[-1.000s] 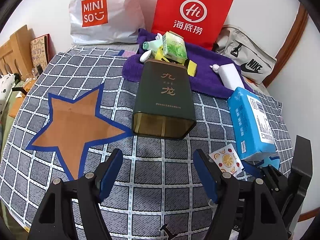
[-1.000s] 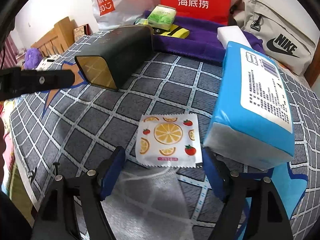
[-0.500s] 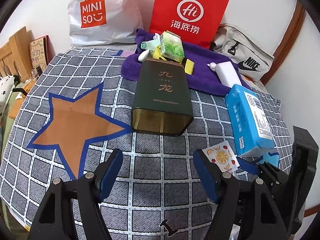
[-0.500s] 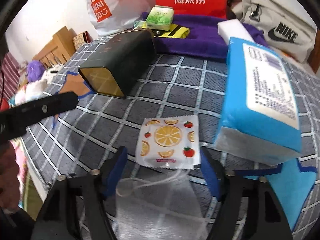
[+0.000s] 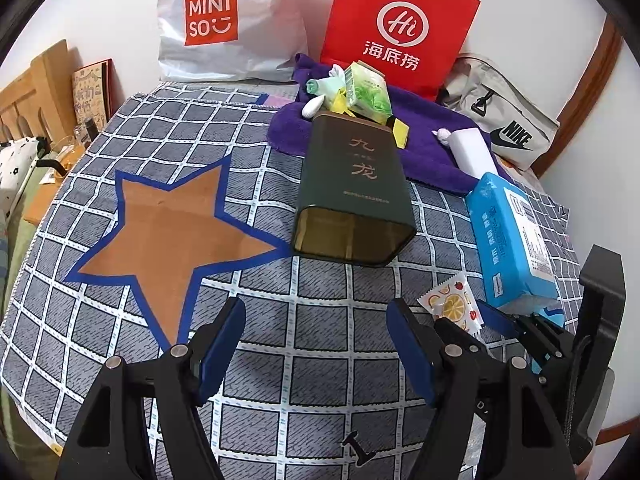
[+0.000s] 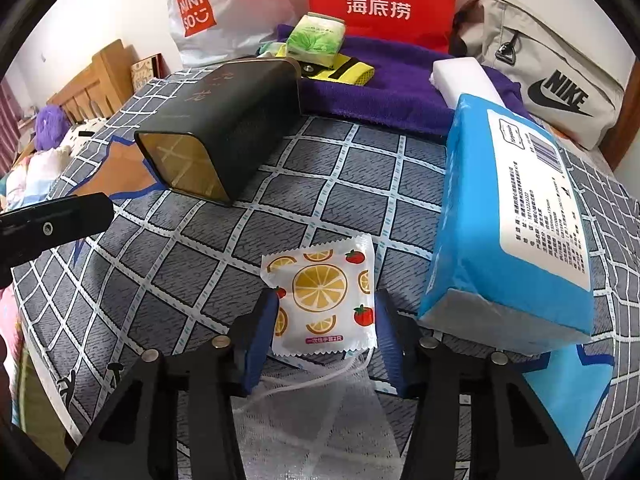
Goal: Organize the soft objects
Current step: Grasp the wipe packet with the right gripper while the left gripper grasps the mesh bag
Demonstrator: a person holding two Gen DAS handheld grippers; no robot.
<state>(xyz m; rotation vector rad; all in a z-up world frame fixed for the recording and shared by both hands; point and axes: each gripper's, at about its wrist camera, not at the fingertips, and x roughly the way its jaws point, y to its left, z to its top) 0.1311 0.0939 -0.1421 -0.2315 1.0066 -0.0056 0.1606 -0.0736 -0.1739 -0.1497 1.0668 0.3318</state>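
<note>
Biggest thing here is the checked cloth with the orange star, spread over what could be a bed or a worktop, can't tell which. Along the back edge there's a purple towel piled with small soft stuff, which looks like the drop zone for sorted things. Next is the dark tin, lying on its side with the open mouth facing the cameras, probably so things can slide in. Right of it sits the blue tissue pack, flat on the cloth. Then the little fruit-print sachet, just beside the pack's near end. The right claw has its pads on either side of the sachet, narrowed in close but with a sliver of gap showing, so I'd call it not quite clamped yet; my guess is the sachet is the next pick. A mesh bag lies under that claw. The left claw hangs spread wide over bare cloth, holding nothing, likely just waiting its turn.
</note>
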